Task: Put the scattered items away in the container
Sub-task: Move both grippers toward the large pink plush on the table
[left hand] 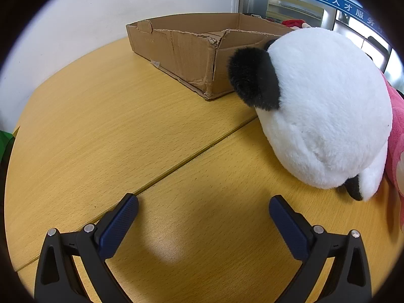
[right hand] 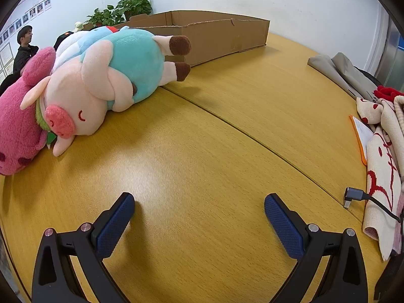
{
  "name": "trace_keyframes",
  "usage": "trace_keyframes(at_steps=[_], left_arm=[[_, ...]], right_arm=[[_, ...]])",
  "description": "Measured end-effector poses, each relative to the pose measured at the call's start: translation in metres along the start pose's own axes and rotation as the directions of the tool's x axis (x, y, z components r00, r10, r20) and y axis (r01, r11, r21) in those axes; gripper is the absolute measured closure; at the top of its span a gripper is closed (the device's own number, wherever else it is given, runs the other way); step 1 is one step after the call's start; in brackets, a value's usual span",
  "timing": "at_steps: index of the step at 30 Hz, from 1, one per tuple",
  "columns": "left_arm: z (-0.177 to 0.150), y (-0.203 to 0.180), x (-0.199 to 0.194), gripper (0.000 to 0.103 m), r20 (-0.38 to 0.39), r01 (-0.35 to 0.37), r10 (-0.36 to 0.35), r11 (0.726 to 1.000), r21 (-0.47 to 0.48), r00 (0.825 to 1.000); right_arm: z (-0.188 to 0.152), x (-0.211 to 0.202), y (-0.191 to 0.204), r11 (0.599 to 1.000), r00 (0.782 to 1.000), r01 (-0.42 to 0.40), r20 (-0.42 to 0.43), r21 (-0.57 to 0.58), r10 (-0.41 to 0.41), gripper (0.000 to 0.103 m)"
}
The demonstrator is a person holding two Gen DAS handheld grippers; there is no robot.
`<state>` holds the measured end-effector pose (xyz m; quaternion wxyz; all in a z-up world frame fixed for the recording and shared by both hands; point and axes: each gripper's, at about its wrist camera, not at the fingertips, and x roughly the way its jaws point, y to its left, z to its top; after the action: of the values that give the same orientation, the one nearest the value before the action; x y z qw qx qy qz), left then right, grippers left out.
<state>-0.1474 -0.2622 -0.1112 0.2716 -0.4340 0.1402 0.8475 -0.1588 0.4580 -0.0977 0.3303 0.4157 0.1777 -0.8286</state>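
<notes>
The left gripper sits at the bottom of its picture with its two blue pads wide apart and nothing between them. Under it is the yellow wooden tabletop. To the right lies a big panda toy, white with black ears, resting on the tabletop. A pink toy peeks out at the right edge, touching the panda. At the top middle stands the torn cardboard box, just behind the panda.

The right gripper is also at the bottom of its picture, pads far apart and holding nothing. On the left lies a pig toy in a teal shirt, on its side. It leans against the pink toy at the left edge. The box is at the top middle, close to the pig's feet. At the right edge are a folded cloth with red marks and a grey cable plug
</notes>
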Motion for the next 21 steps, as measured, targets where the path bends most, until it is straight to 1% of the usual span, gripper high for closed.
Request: trace_keyframes(at_steps=[2, 4, 6, 8, 9, 10, 14, 16, 17, 19, 21], left_arm=[[-0.001, 0.000, 0.001, 0.000, 0.000, 0.000, 0.000, 1.000, 0.000, 1.000], [-0.001, -0.001, 0.001, 0.000, 0.000, -0.005, 0.005, 1.000, -0.002, 1.000], [-0.003, -0.002, 0.001, 0.000, 0.000, -0.031, 0.031, 0.999, -0.040, 1.000], [-0.004, -0.006, 0.002, 0.000, -0.002, -0.067, 0.067, 0.994, -0.084, 0.998], [-0.003, -0.009, 0.003, 0.000, -0.002, -0.077, 0.077, 0.992, -0.095, 0.997], [-0.003, -0.010, 0.004, 0.000, -0.003, -0.081, 0.081, 0.992, -0.097, 0.997], [-0.004, -0.012, 0.005, 0.000, -0.002, -0.079, 0.079, 0.993, -0.090, 0.997], [-0.007, -0.014, 0.005, 0.000, -0.005, -0.098, 0.098, 0.987, -0.124, 0.995], [-0.009, -0.016, 0.004, 0.000, -0.010, -0.126, 0.127, 0.978, -0.165, 0.992], [-0.015, -0.022, 0.001, 0.000, -0.027, -0.203, 0.204, 0.941, -0.271, 0.979], [-0.021, -0.031, -0.002, 0.000, -0.055, -0.282, 0.283, 0.880, -0.381, 0.958]], right_arm=[[0.000, 0.000, 0.004, 0.996, 0.998, 0.056, -0.004, 0.076, -0.056, 0.000], [-0.003, -0.003, 0.012, 0.971, 0.990, 0.142, -0.018, 0.192, -0.142, 0.000], [-0.009, -0.007, 0.021, 0.920, 0.972, 0.234, -0.044, 0.313, -0.232, 0.000], [-0.012, -0.010, 0.029, 0.865, 0.952, 0.302, -0.073, 0.402, -0.298, 0.000], [-0.013, -0.011, 0.032, 0.845, 0.945, 0.322, -0.084, 0.428, -0.317, 0.000], [-0.014, -0.011, 0.034, 0.834, 0.941, 0.332, -0.089, 0.442, -0.327, 0.000], [-0.013, -0.011, 0.037, 0.813, 0.934, 0.348, -0.099, 0.466, -0.343, 0.000], [-0.013, -0.011, 0.040, 0.796, 0.928, 0.363, -0.107, 0.484, -0.357, 0.000], [-0.012, -0.011, 0.042, 0.790, 0.926, 0.367, -0.110, 0.490, -0.362, 0.000], [-0.014, -0.014, 0.048, 0.778, 0.922, 0.375, -0.116, 0.503, -0.370, 0.000], [-0.017, -0.015, 0.051, 0.775, 0.921, 0.376, -0.116, 0.508, -0.371, 0.000]])
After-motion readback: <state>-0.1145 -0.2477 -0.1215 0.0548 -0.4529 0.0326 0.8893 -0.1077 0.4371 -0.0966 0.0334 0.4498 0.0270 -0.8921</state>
